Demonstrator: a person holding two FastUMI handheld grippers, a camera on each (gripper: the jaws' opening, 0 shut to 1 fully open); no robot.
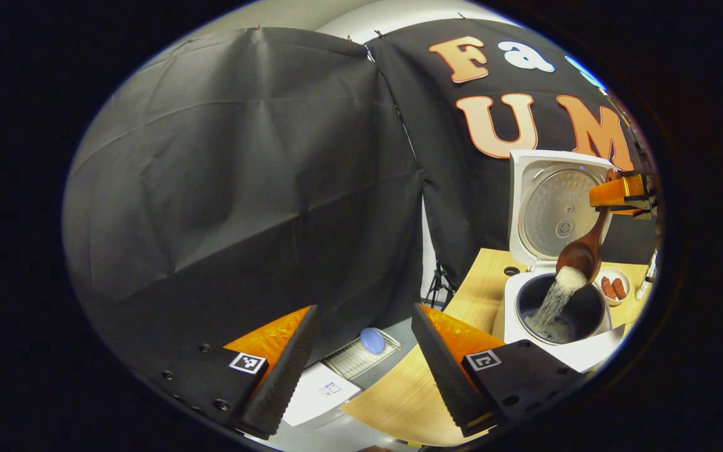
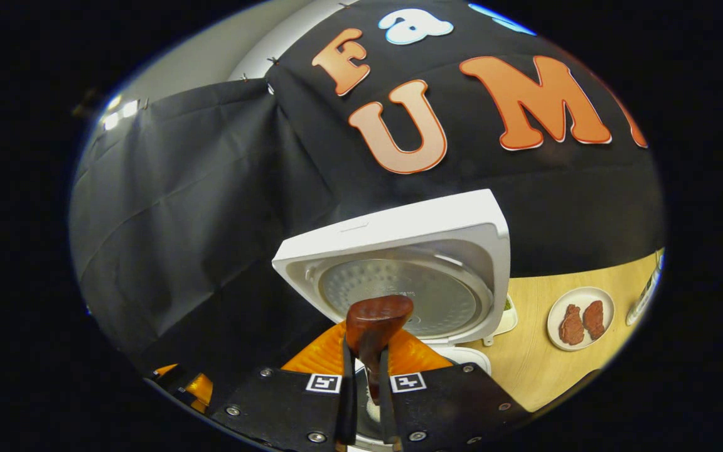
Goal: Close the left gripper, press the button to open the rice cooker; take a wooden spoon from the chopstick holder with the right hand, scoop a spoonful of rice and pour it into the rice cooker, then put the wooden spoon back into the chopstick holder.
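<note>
White rice [image 1: 556, 295] pours from wooden spoon [image 1: 581, 251] into rice cooker [image 1: 512, 307]; right gripper [image 2: 366, 376] clamps spoon, left gripper [image 1: 361, 358] agape

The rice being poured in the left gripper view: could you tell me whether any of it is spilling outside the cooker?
Nothing stands out. The rice falls from the wooden spoon into the dark inner pot, and none shows on the table.

Even, fairly bright light; strong fisheye bending at edges; falling rice [image 1: 553, 301] slightly blurred.
</note>
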